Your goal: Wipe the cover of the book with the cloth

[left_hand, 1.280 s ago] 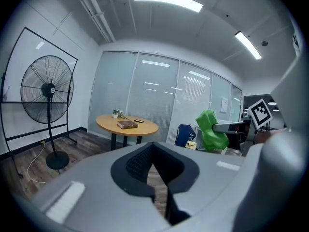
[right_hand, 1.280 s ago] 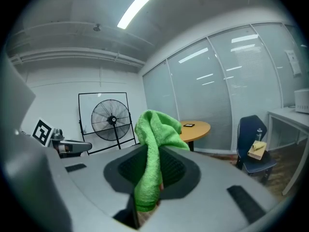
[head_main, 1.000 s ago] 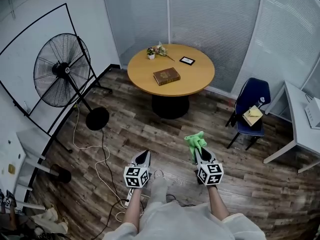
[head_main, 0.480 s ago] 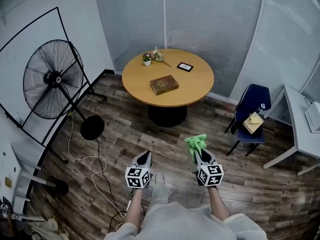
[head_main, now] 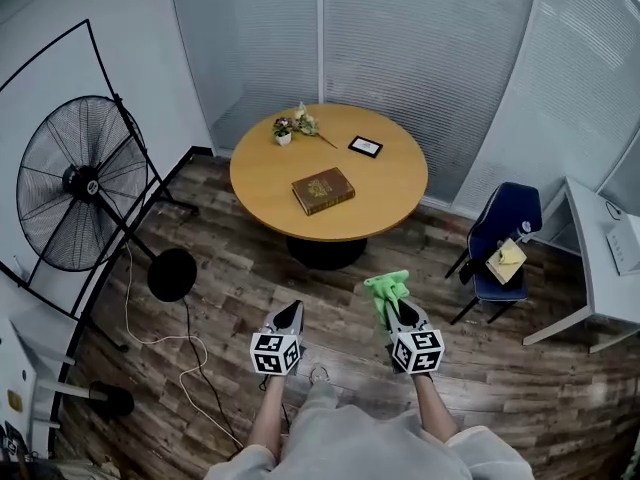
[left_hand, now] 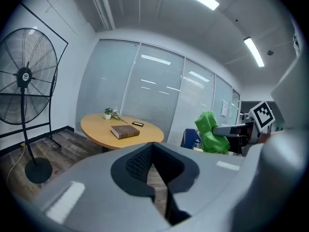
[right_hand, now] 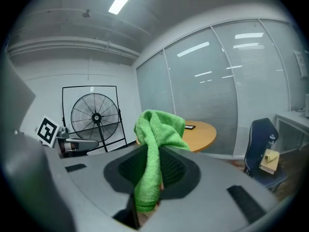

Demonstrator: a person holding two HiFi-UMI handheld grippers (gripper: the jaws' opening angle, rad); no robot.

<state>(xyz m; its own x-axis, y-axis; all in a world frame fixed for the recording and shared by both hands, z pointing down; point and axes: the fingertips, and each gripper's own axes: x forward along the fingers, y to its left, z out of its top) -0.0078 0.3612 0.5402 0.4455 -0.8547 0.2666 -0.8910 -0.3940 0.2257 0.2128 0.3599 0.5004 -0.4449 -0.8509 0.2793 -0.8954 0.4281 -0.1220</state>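
Green cloth (head_main: 386, 290) hangs bunched in the right gripper (head_main: 395, 308), whose jaws are closed on its middle. In the right gripper view the cloth (right_hand: 157, 144) rises in a folded lump above the jaws and trails down between them. The left gripper (head_main: 291, 311) is held level with the right one. The left gripper view shows its jaws pressed together with nothing between them (left_hand: 154, 163). Both grippers are held low in front of the person, over the wood-plank floor (head_main: 240, 288) and well apart from the table.

The brown book (head_main: 323, 190) lies flat and closed near the middle of the round wooden table (head_main: 270, 178), ahead of the grippers. Its cover faces up and nothing touches it. At the far edge of the table stand a small potted plant (head_main: 284, 132) and, apart from it, a small dark-framed panel (head_main: 365, 147).

A large standing fan (head_main: 75, 183) is at the left, beside a black frame against the wall. To the right of the table stands a blue chair (head_main: 505, 230) with a yellow item (head_main: 506, 257) on its seat. A white desk (head_main: 600, 268) is further right.
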